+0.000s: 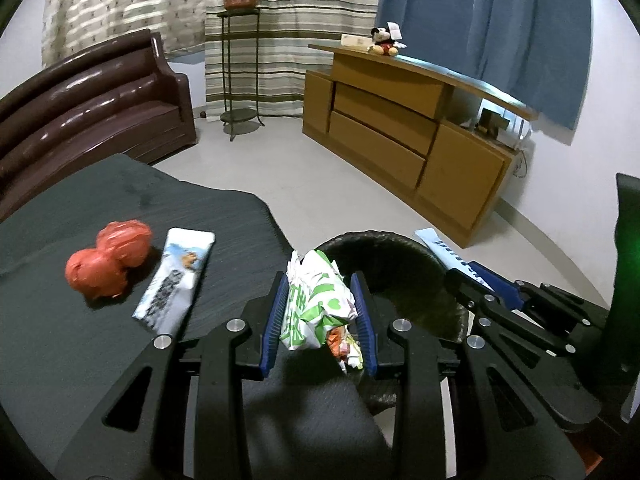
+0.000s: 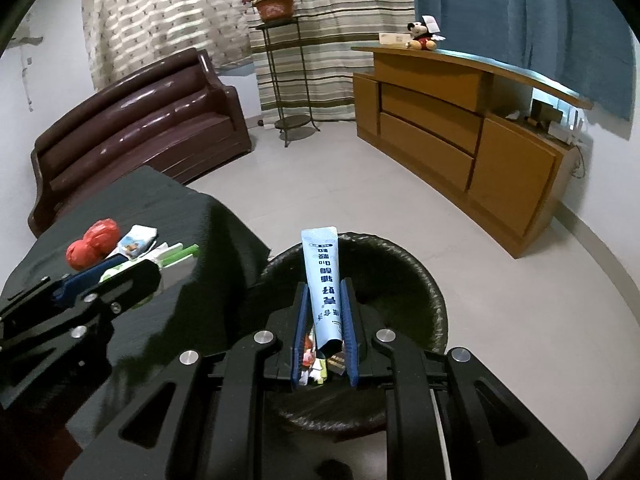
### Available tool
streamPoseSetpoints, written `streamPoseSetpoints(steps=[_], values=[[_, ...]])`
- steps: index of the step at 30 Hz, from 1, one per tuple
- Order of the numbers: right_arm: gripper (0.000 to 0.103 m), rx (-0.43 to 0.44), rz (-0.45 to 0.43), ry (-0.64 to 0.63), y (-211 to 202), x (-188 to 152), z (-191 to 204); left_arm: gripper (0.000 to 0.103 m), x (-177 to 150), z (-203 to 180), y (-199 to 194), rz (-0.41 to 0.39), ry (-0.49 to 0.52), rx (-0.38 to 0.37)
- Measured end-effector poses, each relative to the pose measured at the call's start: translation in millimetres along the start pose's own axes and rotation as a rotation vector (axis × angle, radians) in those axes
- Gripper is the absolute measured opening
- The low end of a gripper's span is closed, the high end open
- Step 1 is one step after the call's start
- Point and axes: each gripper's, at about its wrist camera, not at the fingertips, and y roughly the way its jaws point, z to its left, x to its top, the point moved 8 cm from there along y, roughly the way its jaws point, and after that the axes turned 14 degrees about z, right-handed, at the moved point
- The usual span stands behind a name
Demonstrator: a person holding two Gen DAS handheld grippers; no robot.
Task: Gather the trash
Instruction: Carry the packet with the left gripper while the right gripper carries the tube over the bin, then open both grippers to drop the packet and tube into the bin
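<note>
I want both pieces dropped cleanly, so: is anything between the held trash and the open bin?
Nothing visible. The right claw holds the pale blue packet directly over the black-lined bin. The left claw holds the crumpled green-and-white wrapper at the bin's near edge, with its mouth open.

Brown leather sofa [image 2: 136,128] by striped curtains [image 2: 320,40]; wooden cabinet [image 2: 460,136] under blue curtain [image 2: 540,20]; pale tiled floor [image 2: 340,184].

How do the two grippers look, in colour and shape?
Both the left gripper and the right gripper look alike: black frames of cut-out linkage bars joined by round silver bolts, with two long fingers faced by ribbed blue pads.
</note>
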Motion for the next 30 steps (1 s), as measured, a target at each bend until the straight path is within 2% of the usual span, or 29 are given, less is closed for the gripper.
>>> streamPoseSetpoints(steps=[12, 16, 20, 22, 26, 30], values=[[0.018, 0.016, 0.034, 0.039, 21.9, 3.2, -18.7, 0.033, 7.8, -7.6, 31.7, 0.038, 0.016, 0.022], [0.029, 0.01, 0.041, 0.058, 26.3, 2.2, -24.7, 0.046, 7.0, -6.0, 33.3, 0.038, 0.008, 0.027], [0.034, -0.002, 0.038, 0.066, 24.8, -0.9, -26.2, 0.055, 7.2, -3.7, 30.4, 0.033, -0.005, 0.022], [0.042, -0.009, 0.031, 0.07, 22.4, -0.7, -26.7, 0.061, 7.9, -1.6, 27.9, 0.029, -0.014, 0.021], [0.045, -0.014, 0.021, 0.071, 15.9, 0.8, -23.8, 0.065, 7.3, 8.6, 18.9, 0.018, -0.039, 0.023], [0.053, -0.006, 0.016, 0.07, 14.6, 5.3, -21.6, 0.07, 3.7, 21.9, 8.1, 0.011, -0.066, 0.022]])
